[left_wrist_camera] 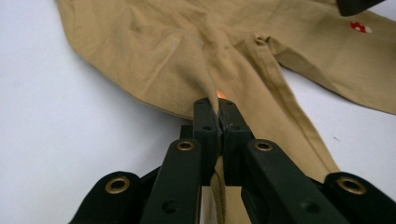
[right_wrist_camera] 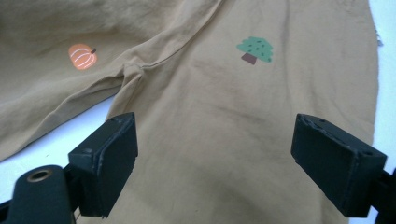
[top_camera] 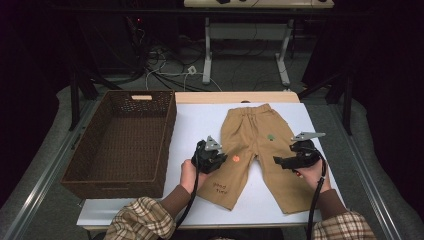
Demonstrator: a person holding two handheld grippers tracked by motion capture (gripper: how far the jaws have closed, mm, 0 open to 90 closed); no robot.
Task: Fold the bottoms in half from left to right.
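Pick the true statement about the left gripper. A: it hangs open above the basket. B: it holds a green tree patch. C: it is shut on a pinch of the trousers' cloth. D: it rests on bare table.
C: in the left gripper view, the left gripper has its fingers pressed together on a raised fold of the tan trousers.

Right claw (right_wrist_camera: pixel 215 154) wide open over tan trousers (right_wrist_camera: pixel 210 107), pumpkin patch (right_wrist_camera: pixel 82 56), tree patch (right_wrist_camera: pixel 255 49), white bench (right_wrist_camera: pixel 51 140) beneath

Dim surroundings, evenly lit, slightly soft.
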